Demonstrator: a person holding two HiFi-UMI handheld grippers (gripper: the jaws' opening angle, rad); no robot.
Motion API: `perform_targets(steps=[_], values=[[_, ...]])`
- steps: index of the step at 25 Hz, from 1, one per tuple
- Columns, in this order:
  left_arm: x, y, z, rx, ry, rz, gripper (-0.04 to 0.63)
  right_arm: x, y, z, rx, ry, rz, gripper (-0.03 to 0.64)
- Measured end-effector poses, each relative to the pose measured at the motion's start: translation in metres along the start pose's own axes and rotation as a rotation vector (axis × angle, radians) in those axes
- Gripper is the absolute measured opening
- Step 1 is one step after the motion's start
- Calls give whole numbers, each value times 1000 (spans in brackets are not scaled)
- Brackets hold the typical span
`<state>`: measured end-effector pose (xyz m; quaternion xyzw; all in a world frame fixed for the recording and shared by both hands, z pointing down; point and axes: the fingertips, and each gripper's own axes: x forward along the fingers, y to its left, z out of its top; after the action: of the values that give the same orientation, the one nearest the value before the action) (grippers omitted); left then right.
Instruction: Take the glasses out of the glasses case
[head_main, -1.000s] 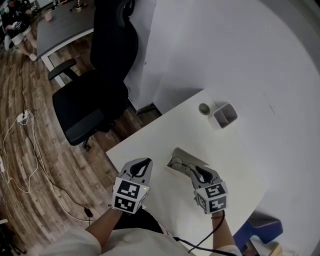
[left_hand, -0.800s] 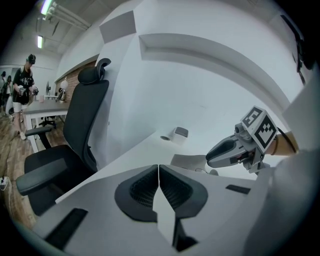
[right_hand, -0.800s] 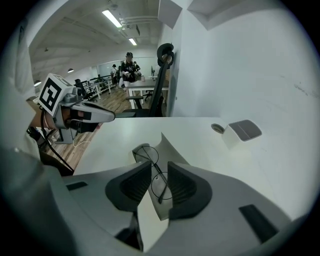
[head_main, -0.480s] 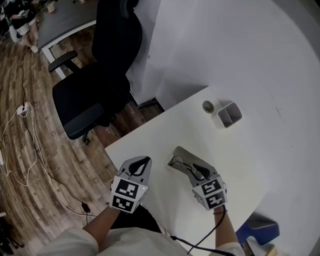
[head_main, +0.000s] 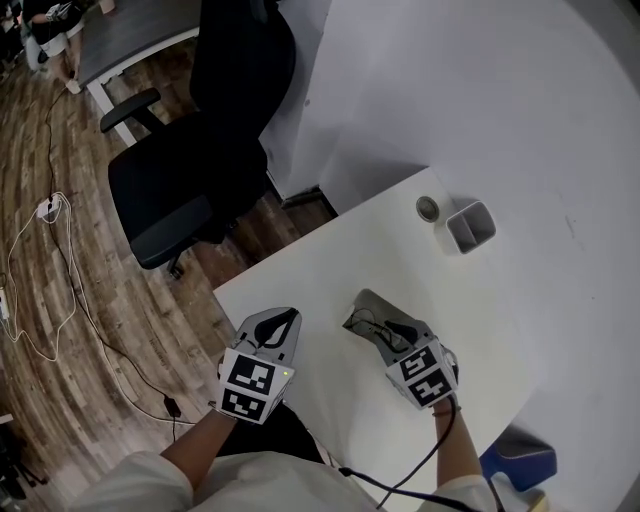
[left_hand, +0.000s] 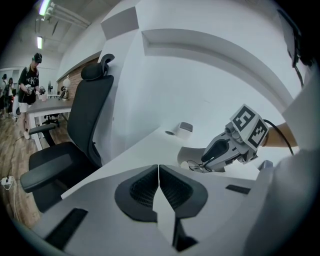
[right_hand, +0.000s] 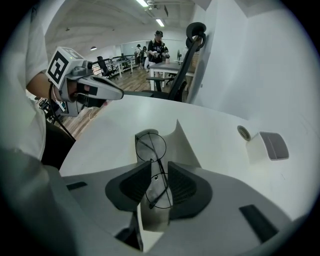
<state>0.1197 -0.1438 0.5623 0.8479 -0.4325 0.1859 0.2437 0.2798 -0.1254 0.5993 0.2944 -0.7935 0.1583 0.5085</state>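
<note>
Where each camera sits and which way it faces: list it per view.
Head view: on the person's head, steeply down at the table; shows both forearms, left gripper, right gripper.
Left gripper view: on the left gripper, along its shut jaws toward the right gripper and forearm.
Right gripper view: on the right gripper, along jaws closed on the glasses, toward the left gripper and white shirt.
Shared: all three show the glasses case.

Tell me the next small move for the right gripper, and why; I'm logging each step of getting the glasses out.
Probably lift the right gripper gently straight up. Its jaws appear closed on the glasses near the bridge, and one lens hangs over the open glasses case, so they are not clear of it yet. The left gripper is shut, empty and apart from the case.
</note>
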Motion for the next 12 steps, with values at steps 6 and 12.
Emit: perform_targets(steps=[6, 12], values=[[1, 2, -3, -10, 10, -4, 23, 8, 1, -3, -77, 55, 18, 117], [2, 9, -4, -21, 10, 3, 23, 14, 3, -6, -159, 128, 59, 114]])
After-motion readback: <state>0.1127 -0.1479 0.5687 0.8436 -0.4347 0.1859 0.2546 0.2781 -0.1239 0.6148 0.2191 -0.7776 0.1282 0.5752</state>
